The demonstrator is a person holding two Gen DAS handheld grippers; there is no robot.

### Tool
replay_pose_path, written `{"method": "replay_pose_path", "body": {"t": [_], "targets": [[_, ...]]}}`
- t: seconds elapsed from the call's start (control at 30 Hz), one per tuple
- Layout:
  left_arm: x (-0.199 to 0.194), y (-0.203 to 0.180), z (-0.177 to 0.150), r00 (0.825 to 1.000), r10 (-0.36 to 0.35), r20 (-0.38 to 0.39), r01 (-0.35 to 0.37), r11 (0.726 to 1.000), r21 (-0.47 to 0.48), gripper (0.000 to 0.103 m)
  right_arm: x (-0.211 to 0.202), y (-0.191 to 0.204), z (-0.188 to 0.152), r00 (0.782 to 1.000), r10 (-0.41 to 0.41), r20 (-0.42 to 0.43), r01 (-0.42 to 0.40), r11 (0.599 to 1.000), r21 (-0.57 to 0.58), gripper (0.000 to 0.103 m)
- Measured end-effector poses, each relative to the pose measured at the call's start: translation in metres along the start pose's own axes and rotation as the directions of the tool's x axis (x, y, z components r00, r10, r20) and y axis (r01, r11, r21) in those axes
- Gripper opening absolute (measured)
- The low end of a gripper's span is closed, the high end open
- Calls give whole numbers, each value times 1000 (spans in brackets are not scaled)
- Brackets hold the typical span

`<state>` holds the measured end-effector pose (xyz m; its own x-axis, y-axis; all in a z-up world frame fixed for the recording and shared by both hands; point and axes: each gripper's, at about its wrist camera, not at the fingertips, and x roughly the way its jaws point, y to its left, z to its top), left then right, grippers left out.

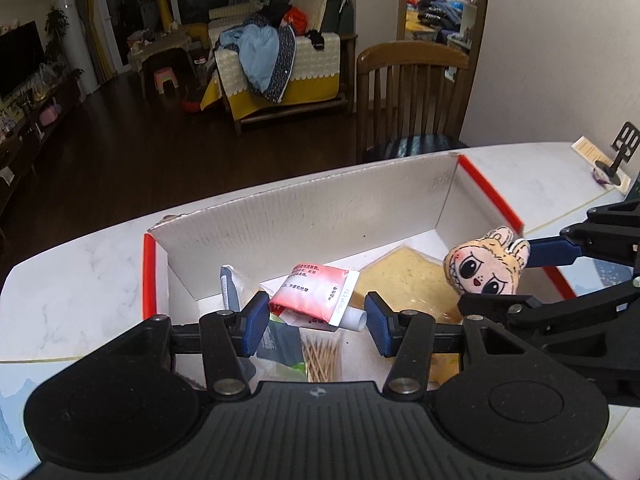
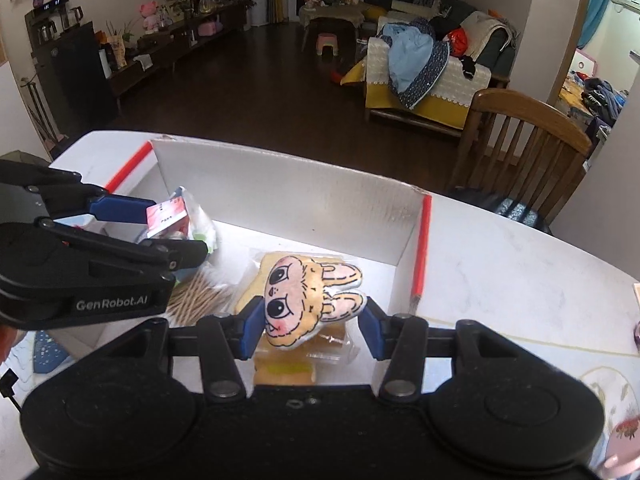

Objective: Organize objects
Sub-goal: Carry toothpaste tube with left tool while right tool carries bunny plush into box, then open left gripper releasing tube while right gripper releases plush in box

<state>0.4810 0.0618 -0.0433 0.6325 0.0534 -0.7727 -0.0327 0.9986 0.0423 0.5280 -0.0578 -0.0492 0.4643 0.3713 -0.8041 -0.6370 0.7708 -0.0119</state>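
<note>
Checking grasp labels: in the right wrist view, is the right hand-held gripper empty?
No: the right hand-held gripper holds a plush bunny face between its blue pads above the box.

Red-edged white box [image 1: 312,216], red-and-white tube [image 1: 316,296], peach bunny plush [image 2: 308,300] with black outlines

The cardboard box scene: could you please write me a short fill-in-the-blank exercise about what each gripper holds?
1. The left gripper is shut on a red-and-white ____.
2. The right gripper grips a plush shaped like a ____ head.
3. Both grippers hover over the open cardboard box, whose rim edges are ____.
4. A bundle of wooden ____ lies in the box.

Missing words: tube; rabbit; red; toothpicks
</note>
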Motion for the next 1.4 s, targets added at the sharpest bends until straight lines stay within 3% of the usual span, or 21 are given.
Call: {"method": "replay_pose_path", "body": {"t": [0.2, 0.5, 0.8, 0.87, 0.93, 1.4], "targets": [[15, 5, 2, 1000, 9, -14, -9, 1000, 14, 51, 24, -1, 2, 1000, 12, -25, -12, 1000, -11, 49], [39, 13, 1, 994, 10, -107, -9, 1000, 17, 51, 36, -2, 5, 999, 14, -34, -15, 999, -33, 50], [51, 14, -8, 986, 9, -166, -5, 1000, 21, 55, 36, -6, 6, 999, 21, -33, -22, 999, -26, 66], [49, 12, -8, 987, 11, -159, -8, 1000, 21, 64, 34, -6, 5, 999, 21, -30, -22, 999, -28, 67], [45, 12, -10, 989, 11, -147, -9, 1000, 16, 68, 32, -6, 5, 1000, 20, -24, -21, 999, -28, 68], [-2, 13, -13, 998, -34, -58, 32, 999, -36, 68, -8, -3, 2, 999, 21, 31, -20, 999, -28, 70]]}}
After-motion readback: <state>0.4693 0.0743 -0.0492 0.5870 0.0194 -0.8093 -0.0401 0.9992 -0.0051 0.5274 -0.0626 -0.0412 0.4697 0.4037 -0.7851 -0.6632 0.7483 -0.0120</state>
